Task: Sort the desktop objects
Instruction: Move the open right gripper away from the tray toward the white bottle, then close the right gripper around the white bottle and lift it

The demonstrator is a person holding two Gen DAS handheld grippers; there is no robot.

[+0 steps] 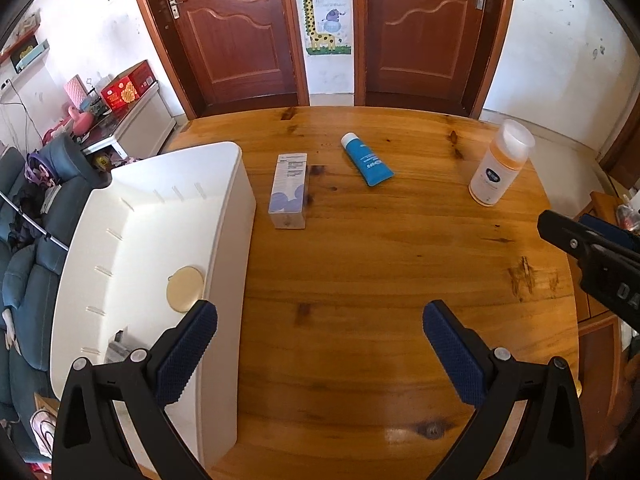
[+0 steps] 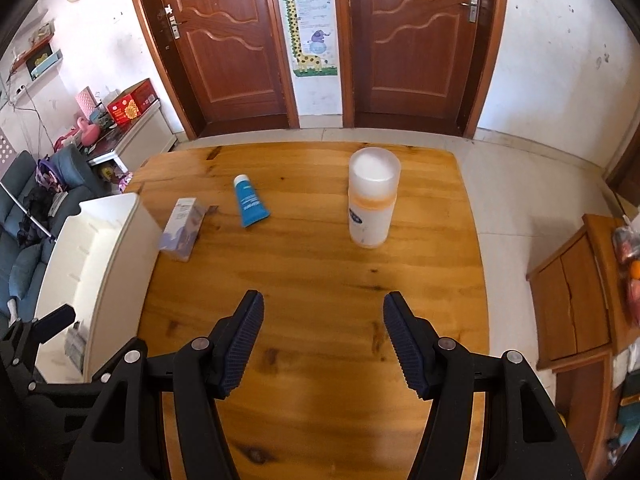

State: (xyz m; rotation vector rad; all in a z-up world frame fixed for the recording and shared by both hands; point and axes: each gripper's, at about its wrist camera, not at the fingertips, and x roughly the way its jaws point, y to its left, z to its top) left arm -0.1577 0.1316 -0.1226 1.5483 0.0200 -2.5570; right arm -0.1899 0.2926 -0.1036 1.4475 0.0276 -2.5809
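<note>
- Table (image 1: pixel 360 260): wood, rounded corners, seen from above in both wrist views.
- Bin (image 1: pixel 224 216): white, sits on the table's left side. Inside it a round tan disc (image 1: pixel 185 288) lies flat on the floor near the right wall; a small grey item at the near end is too hidden to ID.
- Box (image 1: pixel 289 190): white w/ purple print, lies flat just beside the bin's right wall, not touching as far as I can see.
- Tube (image 1: pixel 368 160): blue w/ white cap, lies flat further back, cap pointing to the far edge, apart from box and bottle.
- Bottle (image 1: pixel 500 162): white/orange w/ frosted cap, stands upright near the far right of the table, well apart from the tube.
- Left gripper (image 1: pixel 320 320): jaws wide apart, nothing between them; the left finger hangs over the bin's near right wall, the right one over bare wood.
- Right gripper (image 2: pixel 323 320): jaws apart, empty, over bare table at the near side; bottle is straight ahead, between the finger lines but well off.
- Right gripper also shows at the right edge of the left view, beyond the table edge.
- Doors (image 2: pixel 316 40): two brown ones on the back wall, giraffe chart between.
</note>
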